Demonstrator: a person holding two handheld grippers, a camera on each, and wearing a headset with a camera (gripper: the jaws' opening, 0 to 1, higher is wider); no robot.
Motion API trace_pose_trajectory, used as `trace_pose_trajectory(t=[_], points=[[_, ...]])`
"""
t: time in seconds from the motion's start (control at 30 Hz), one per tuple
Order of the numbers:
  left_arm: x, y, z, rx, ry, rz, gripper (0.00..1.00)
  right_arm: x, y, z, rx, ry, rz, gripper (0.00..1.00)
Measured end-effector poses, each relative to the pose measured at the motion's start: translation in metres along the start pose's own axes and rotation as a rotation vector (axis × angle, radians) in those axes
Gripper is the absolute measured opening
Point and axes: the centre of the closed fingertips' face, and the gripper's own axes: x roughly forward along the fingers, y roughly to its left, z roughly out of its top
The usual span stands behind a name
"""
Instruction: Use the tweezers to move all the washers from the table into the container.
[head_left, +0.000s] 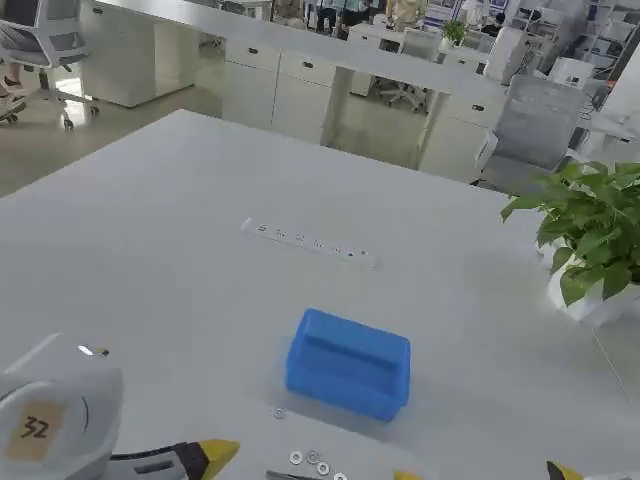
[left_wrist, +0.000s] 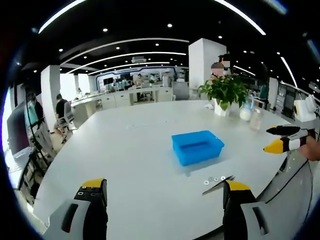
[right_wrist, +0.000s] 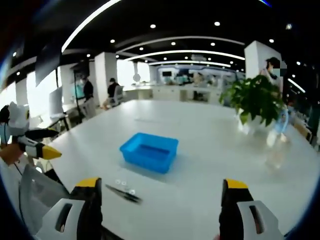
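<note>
The left tongs (left_wrist: 164, 186) are wide apart and hold nothing, and the right tongs (right_wrist: 161, 183) are wide apart and hold nothing too. Just past them, the little washers (left_wrist: 216, 179) lie on the white surface (head_left: 180, 250) near its front edge, with the tweezers (right_wrist: 124, 194) lying right beside them. The blue container (head_left: 348, 362) sits a bit farther back, close to the washers, and a green plant (head_left: 590, 230) stands off to the right.

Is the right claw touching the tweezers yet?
Apart. Left gripper view shows the right claw held well clear of the tweezers on the table.
</note>
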Motion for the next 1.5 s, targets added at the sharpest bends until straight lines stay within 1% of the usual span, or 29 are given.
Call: trace_pose_trajectory(t=[0.2, 0.37, 0.6, 0.77, 0.87, 1.0, 1.2, 1.23, 1.37, 1.5], points=[[-0.001, 0.002, 0.0, 0.01, 0.007, 0.002, 0.99, 0.001, -0.002, -0.001, 0.0, 0.002, -0.008, 0.99], [0.001, 0.003, -0.004, 0.007, 0.018, 0.003, 0.99, 0.004, 0.0, -0.001, -0.002, 0.009, -0.002, 0.99], [0.003, 0.001, -0.006, 0.005, 0.025, -0.004, 0.99, 0.007, 0.003, 0.0, -0.024, 0.019, 0.006, 0.99], [0.005, -0.001, -0.008, 0.016, 0.033, -0.013, 0.99, 0.008, 0.002, -0.001, -0.022, 0.026, 0.006, 0.99], [0.006, 0.0, -0.009, 0.015, 0.034, -0.008, 0.99, 0.008, 0.001, -0.003, -0.017, 0.031, 0.003, 0.99], [0.007, 0.0, -0.012, 0.007, 0.043, -0.014, 0.99, 0.009, 0.002, -0.004, -0.02, 0.035, 0.003, 0.99], [0.008, -0.002, -0.011, 0.014, 0.044, -0.022, 0.99, 0.009, 0.0, -0.004, -0.01, 0.034, -0.005, 0.99], [0.008, 0.0, -0.011, 0.014, 0.045, -0.004, 0.99, 0.009, 0.0, -0.005, -0.01, 0.036, -0.006, 0.99], [0.008, 0.0, -0.011, 0.016, 0.045, -0.012, 0.99, 0.009, 0.001, -0.005, -0.013, 0.035, -0.006, 0.99], [0.008, 0.0, -0.011, 0.019, 0.047, -0.015, 0.99, 0.009, -0.002, -0.004, -0.008, 0.034, -0.013, 0.99]])
